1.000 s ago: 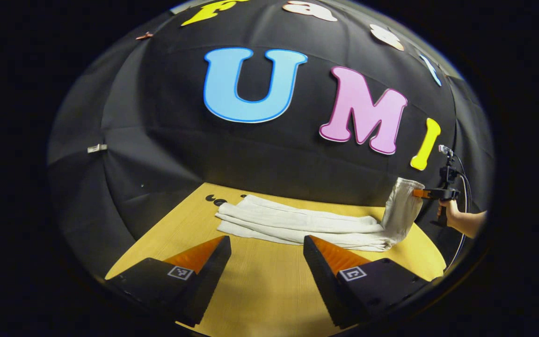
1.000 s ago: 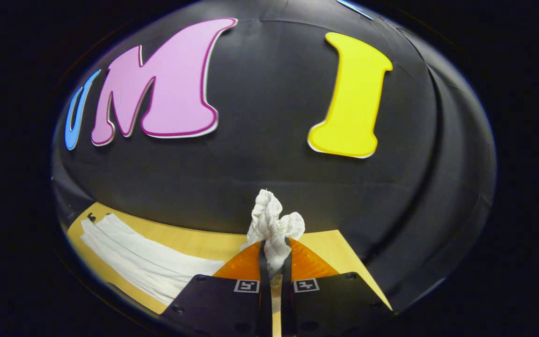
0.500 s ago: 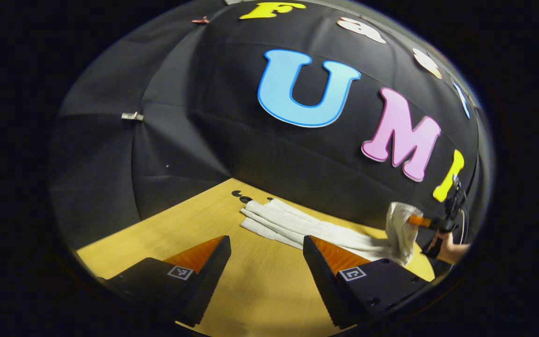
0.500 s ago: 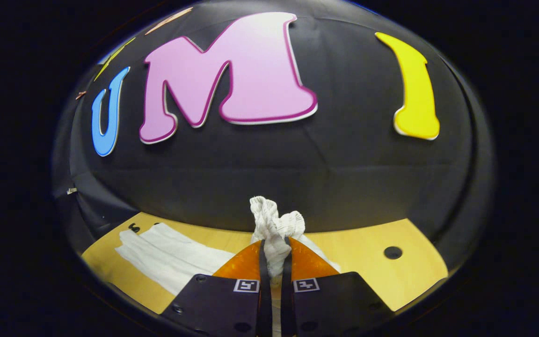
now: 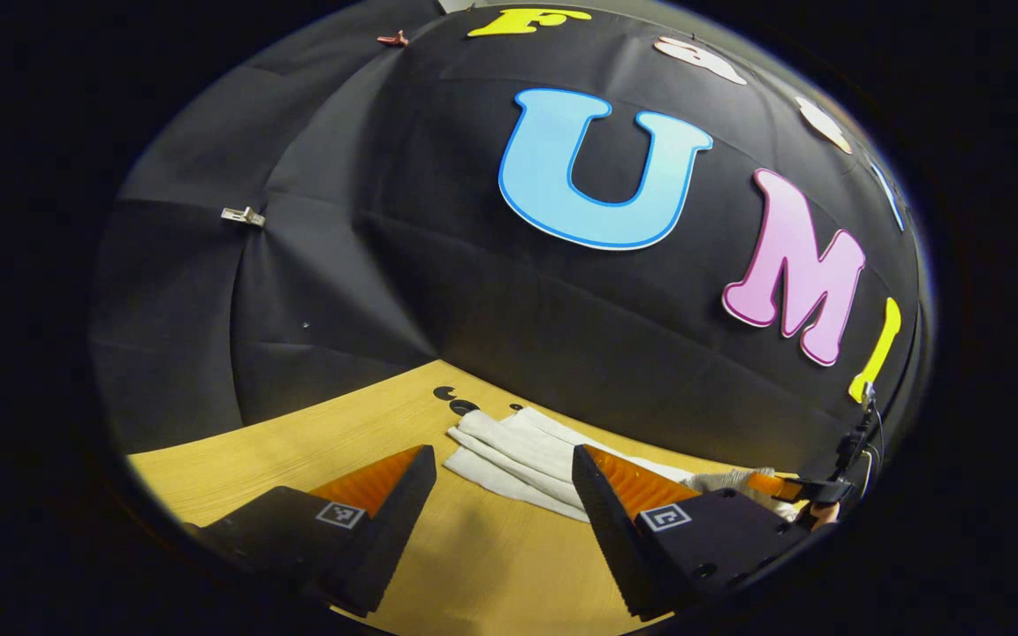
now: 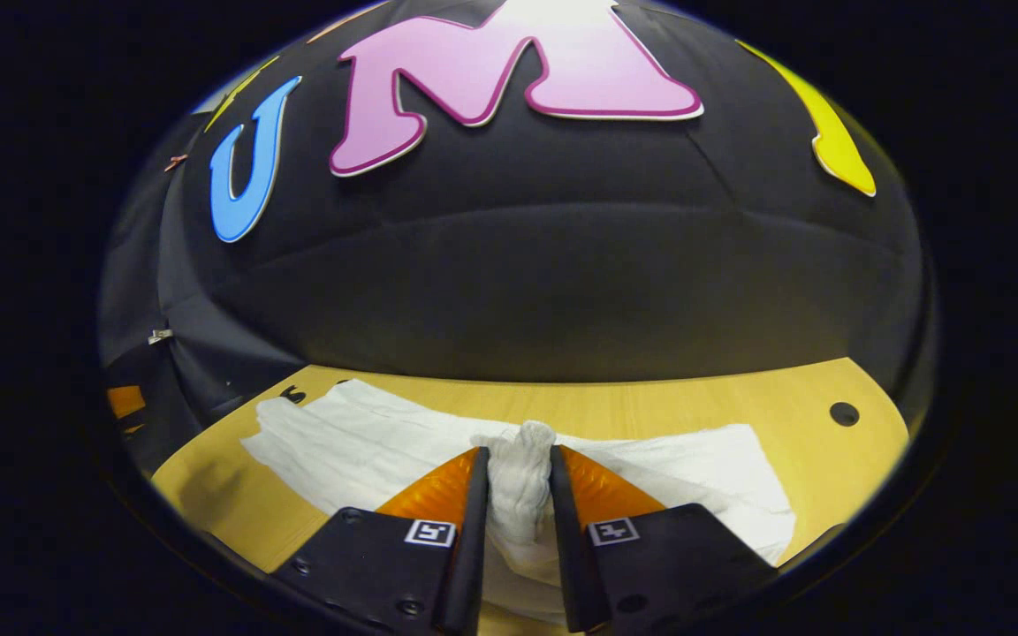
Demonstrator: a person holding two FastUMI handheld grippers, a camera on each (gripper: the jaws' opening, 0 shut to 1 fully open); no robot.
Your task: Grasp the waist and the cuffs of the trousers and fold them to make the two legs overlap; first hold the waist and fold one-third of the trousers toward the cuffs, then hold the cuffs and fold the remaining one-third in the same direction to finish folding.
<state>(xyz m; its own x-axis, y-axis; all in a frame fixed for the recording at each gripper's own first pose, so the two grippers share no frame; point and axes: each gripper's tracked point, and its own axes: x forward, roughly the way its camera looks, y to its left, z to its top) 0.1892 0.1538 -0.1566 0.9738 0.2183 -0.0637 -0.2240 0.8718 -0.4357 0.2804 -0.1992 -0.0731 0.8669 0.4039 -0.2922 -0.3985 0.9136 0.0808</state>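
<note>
Since a second ago the right gripper [image 6: 516, 473] has come down from holding the bunched waist up in the air and now carries it low over the trousers [image 6: 359, 446], its jaws clamped on that wad of white cloth. The trousers lie flat on the table [image 6: 668, 402], stretching from far left toward the near right, with the folded layer spread to the right of the fingers. In the left gripper view the trousers [image 5: 513, 450] lie just beyond the left gripper [image 5: 503, 473], whose jaws stand wide apart over bare table [image 5: 332, 437] with nothing between them. At the far right of that view the right gripper [image 5: 770, 482] is low by the cloth, a hand [image 5: 823, 512] behind it.
</note>
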